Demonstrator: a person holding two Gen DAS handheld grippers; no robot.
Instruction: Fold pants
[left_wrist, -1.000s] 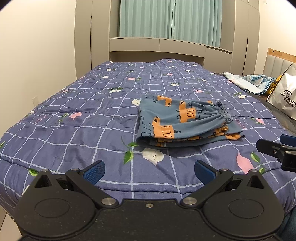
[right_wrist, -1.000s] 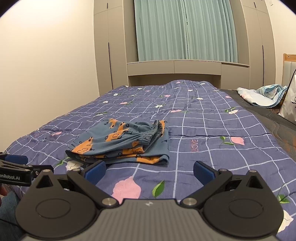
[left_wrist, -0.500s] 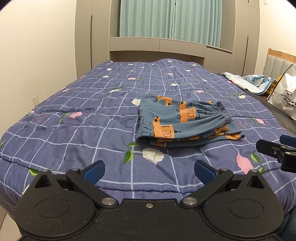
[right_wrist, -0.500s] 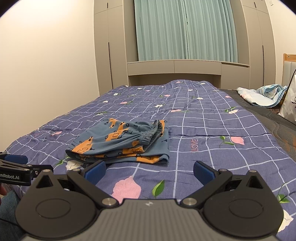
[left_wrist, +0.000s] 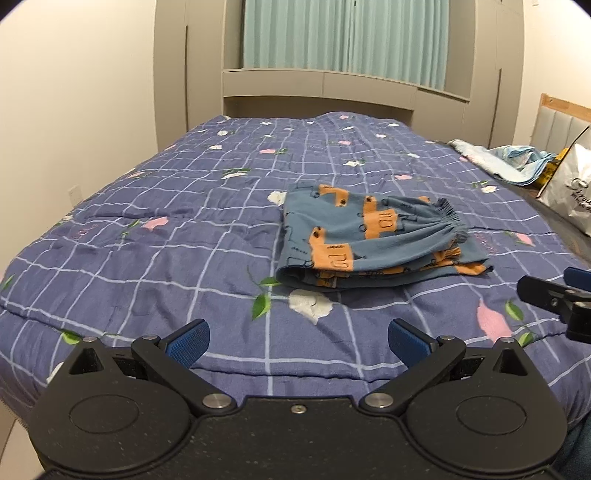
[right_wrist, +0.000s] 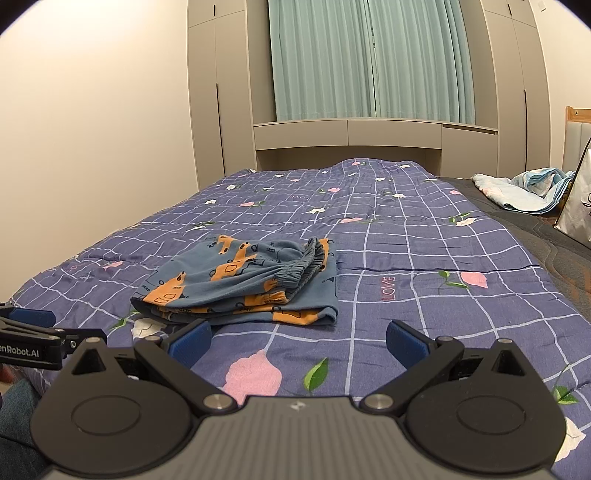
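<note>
Blue pants with orange prints (left_wrist: 373, 240) lie folded in a compact stack on the purple checked quilt (left_wrist: 184, 251), the elastic waistband on top at the right. They also show in the right wrist view (right_wrist: 240, 284). My left gripper (left_wrist: 297, 338) is open and empty, held back near the bed's front edge, short of the pants. My right gripper (right_wrist: 299, 341) is open and empty, just in front of the stack's near edge. Each gripper shows at the edge of the other's view.
A crumpled light blue blanket (left_wrist: 506, 162) and a white shopping bag (left_wrist: 569, 192) lie at the far right by the headboard. Built-in cabinets and teal curtains (right_wrist: 369, 62) stand behind the bed. A wall runs along the left side.
</note>
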